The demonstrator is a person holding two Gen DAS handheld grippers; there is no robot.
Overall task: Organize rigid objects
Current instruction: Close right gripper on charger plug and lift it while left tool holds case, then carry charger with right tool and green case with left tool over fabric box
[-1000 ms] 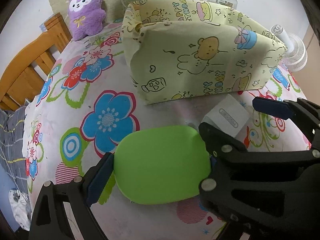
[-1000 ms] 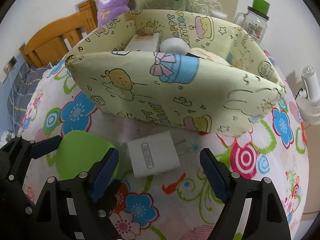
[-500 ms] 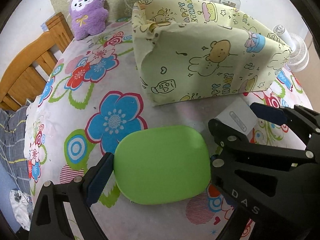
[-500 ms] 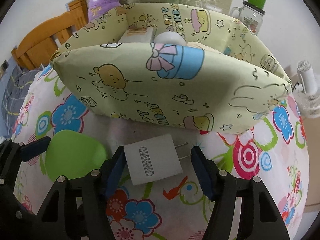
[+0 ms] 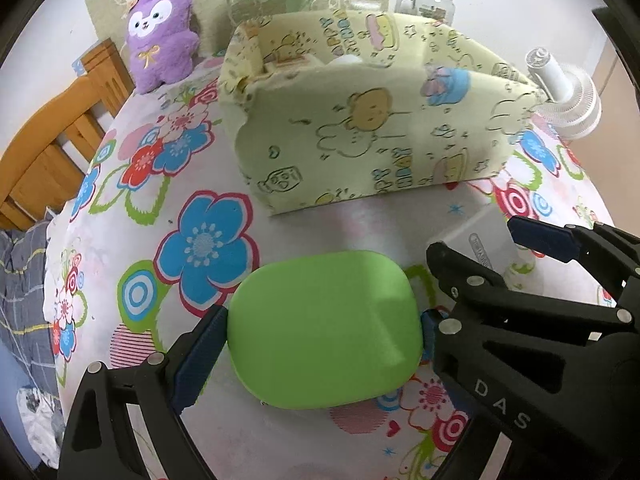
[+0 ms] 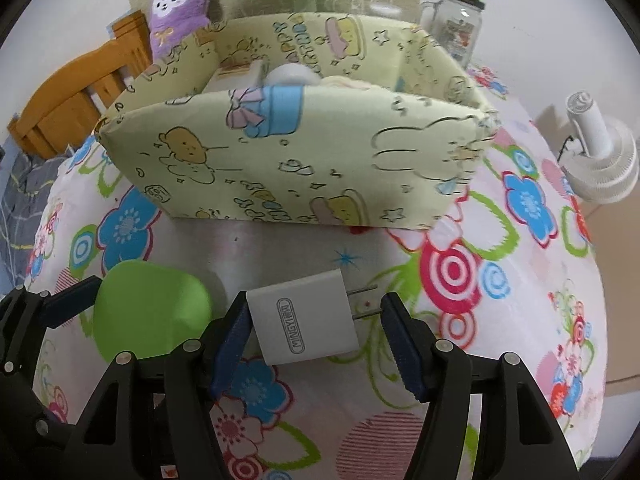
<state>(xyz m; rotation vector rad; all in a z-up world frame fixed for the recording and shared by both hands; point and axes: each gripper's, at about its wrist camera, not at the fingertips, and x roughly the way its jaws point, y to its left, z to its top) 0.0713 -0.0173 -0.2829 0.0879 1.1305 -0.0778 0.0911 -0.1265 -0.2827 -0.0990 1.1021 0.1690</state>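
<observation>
We held the left tool (image 5: pixel 324 340) clamped on the green case (image 5: pixel 326 330), its blue pads pressing the case's two short sides just above the floral surface (image 5: pixel 132 208). Beside it, our right tool (image 6: pixel 314 330) had just been closing on the white charger (image 6: pixel 302 318); its left pad touched the charger body and its right pad met the prongs, so the charger sat gripped between them. Behind both stood the yellow cartoon-print fabric box (image 6: pixel 296 164), open-topped, with pale items inside. Farther back we saw a purple plush toy (image 5: pixel 162 32), a glass jar with a green lid (image 6: pixel 456 28) and a small white fan (image 6: pixel 600 156).
</observation>
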